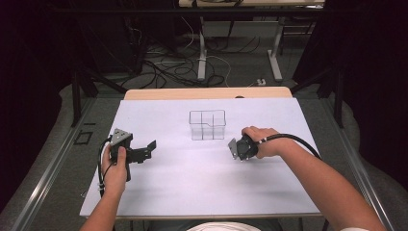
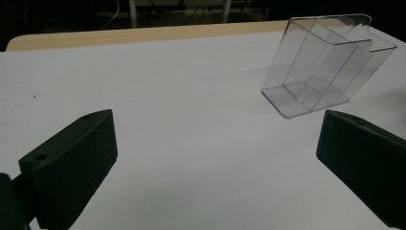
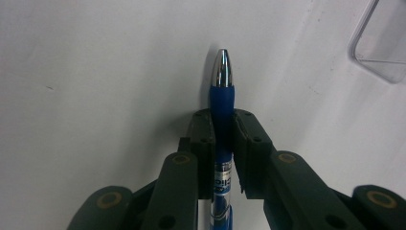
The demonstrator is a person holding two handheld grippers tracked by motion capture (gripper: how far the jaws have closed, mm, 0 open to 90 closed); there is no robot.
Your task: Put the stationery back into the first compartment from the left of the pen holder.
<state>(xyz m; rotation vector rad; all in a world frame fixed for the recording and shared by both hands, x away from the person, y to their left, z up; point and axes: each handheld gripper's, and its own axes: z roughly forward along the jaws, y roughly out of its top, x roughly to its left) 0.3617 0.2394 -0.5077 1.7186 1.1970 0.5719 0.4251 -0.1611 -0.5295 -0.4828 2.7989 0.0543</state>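
Note:
A clear plastic organizer [image 1: 207, 125] with inner dividers stands mid-table on the white sheet [image 1: 183, 183]; it also appears upper right in the left gripper view [image 2: 325, 67]. My left gripper [image 1: 144, 153] rests at the left, jaws wide apart and empty, its fingers [image 2: 72, 163] framing bare sheet. My right gripper [image 1: 236, 149] sits right of centre, just below and right of the organizer. In the right gripper view its jaws are shut on a blue pen [image 3: 222, 96] with a silver tip, pointing down at the sheet. A corner of the organizer [image 3: 383, 43] is at the upper right.
A wooden table edge [image 1: 207, 93] runs behind the white sheet. Beyond it stand desk legs and tangled cables [image 1: 192, 62] on the floor. Dark frame rails flank the table on both sides.

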